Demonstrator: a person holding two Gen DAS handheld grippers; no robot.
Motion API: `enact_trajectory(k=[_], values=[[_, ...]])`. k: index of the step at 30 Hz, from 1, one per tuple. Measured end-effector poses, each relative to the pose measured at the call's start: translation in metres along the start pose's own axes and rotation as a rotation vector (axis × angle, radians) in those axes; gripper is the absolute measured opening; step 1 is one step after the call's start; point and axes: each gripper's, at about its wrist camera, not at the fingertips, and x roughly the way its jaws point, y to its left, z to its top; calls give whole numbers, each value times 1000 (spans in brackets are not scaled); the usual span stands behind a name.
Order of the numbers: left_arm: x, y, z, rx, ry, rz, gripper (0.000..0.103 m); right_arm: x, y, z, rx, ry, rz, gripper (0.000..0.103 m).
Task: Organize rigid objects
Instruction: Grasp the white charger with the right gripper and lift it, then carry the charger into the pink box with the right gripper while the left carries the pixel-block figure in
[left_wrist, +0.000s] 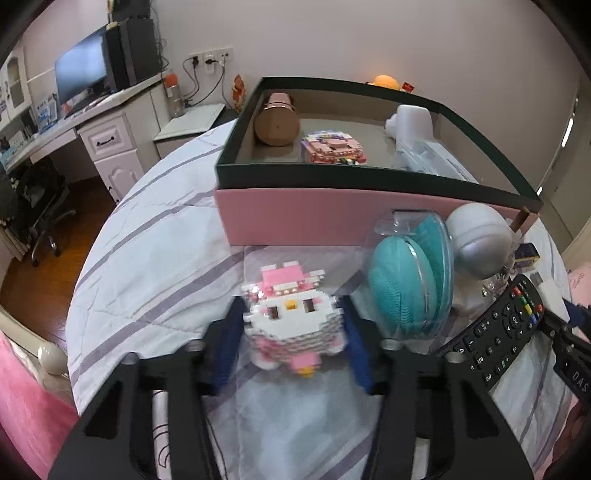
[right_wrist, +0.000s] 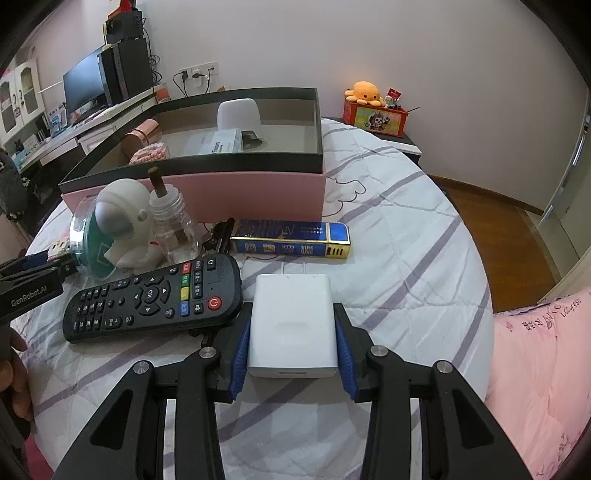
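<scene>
My left gripper is shut on a pink and white brick cat figure and holds it a little above the bed, in front of the pink box. My right gripper is shut on a white power adapter that rests on the bedspread. The box holds a pink cylinder, a brick model and a white object.
On the striped bedspread lie a black remote, a teal brush in a clear case, an astronaut figure, a glass bottle and a blue and gold box. A desk stands at left.
</scene>
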Motion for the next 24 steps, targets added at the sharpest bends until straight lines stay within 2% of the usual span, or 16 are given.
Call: enact_trajectory(k=[13,24], values=[[-24,2,-7,-6,-35,-25,46,-12,1,8,10,-28,11,41],[-68,0,10,11,-116,-23,46,-39,5,25,-1,-96,45,41]])
